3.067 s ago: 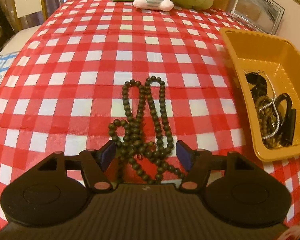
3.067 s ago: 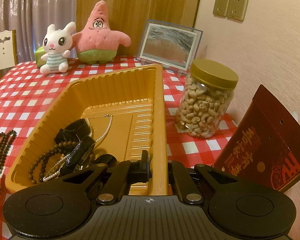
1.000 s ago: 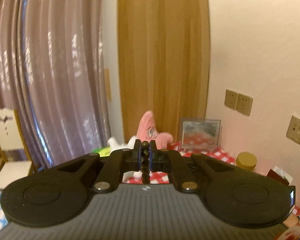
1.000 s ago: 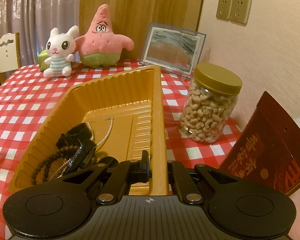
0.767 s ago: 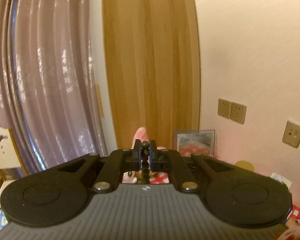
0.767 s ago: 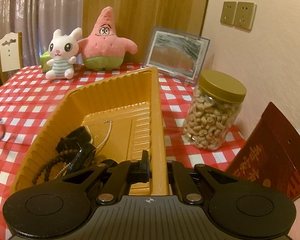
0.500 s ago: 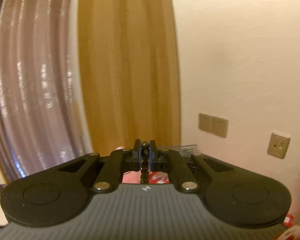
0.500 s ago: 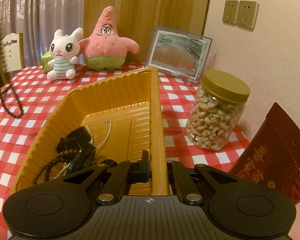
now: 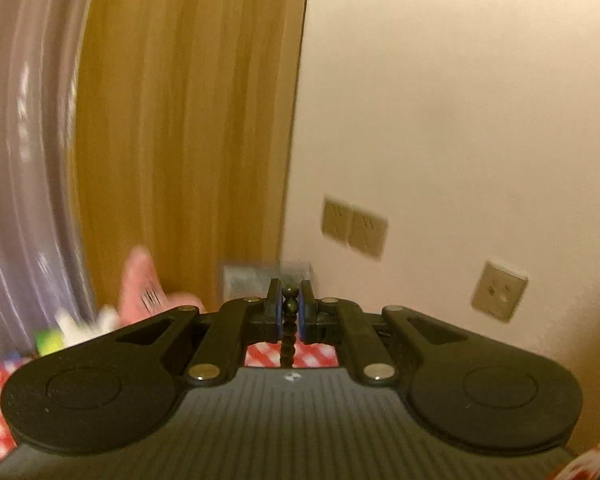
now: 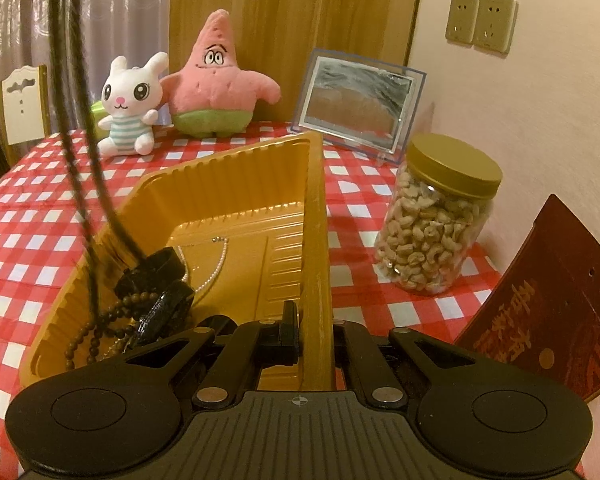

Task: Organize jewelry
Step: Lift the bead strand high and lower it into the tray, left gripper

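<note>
The left gripper (image 9: 288,307), clamped on a long dark wooden bead necklace (image 10: 80,152), dangles it into the ribbed yellow plastic tray (image 10: 236,216), whose near rim the right gripper (image 10: 314,334) pinches; release remains.

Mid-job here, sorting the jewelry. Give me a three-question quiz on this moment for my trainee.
1. True or false: the right gripper is clamped on the yellow tray rim.
2. What does the left gripper hold? A) pearl chain B) dark bead necklace C) nut jar
3. Where does the hanging necklace's lower end reach?

Key
1. True.
2. B, the bead necklace.
3. Into the tray's left end, over the jewelry pile already there.
</note>
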The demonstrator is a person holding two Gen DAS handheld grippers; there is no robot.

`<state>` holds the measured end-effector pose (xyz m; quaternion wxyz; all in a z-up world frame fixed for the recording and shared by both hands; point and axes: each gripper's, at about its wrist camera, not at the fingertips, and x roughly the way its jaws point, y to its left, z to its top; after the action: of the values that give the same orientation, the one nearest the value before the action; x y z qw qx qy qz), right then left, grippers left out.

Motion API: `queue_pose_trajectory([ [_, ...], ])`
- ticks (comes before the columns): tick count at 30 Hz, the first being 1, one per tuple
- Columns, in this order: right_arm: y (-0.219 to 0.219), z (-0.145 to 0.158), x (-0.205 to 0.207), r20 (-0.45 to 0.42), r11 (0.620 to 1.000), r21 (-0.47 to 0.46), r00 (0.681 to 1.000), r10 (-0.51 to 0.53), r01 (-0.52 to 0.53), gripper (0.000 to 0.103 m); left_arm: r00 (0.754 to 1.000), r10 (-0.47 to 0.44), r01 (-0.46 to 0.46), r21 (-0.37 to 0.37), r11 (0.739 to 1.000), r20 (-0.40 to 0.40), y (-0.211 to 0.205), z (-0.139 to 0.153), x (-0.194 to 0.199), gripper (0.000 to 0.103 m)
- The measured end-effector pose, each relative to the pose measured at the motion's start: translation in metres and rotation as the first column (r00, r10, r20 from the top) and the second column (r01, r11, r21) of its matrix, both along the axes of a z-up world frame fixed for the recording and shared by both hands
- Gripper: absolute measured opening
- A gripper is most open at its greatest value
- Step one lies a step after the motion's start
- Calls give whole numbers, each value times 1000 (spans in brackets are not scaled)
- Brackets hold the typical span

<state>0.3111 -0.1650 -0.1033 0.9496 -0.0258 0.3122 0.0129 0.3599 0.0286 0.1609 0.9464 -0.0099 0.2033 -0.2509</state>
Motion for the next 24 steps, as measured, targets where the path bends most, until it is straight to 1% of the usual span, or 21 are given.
queue_pose_trajectory([
  [3,0,0,1,-1,1000,1,1000,-1,1,3,994,-17,17,-6,1000,-105,-10,-36,6,6],
  [6,-1,0,0,-1,1000,1,1000,-1,1,3,980,-18,20,6,1000,-197,-21,-75,11,6],
  [8,-1,0,0,-3,1000,2,1000,-2,2,3,968,-16,15,-5,1000,-249,-22,-97,10,6],
  [11,-2,-1,0,-7,1000,5,1000,-2,2,3,952,18,-17,8,1000,-305,-23,-131,9,6],
  [14,-3,-2,0,-10,1000,5,1000,-3,3,3,930,41,-42,6,999,-365,-23,-161,10,6],
  [18,-3,-2,0,-12,1000,6,1000,-4,4,3,893,62,-66,7,998,-446,-27,-201,5,6],
  [22,-3,-3,0,-13,1000,3,1000,-1,1,3,860,87,-82,33,996,-503,-31,-227,5,6],
  [23,-3,-4,0,-14,1000,3,1000,-1,1,3,856,92,-87,34,996,-508,-32,-229,4,6],
  [24,-3,-4,-1,-15,1000,3,1000,0,0,3,860,96,-89,39,995,-501,-32,-229,3,6],
])
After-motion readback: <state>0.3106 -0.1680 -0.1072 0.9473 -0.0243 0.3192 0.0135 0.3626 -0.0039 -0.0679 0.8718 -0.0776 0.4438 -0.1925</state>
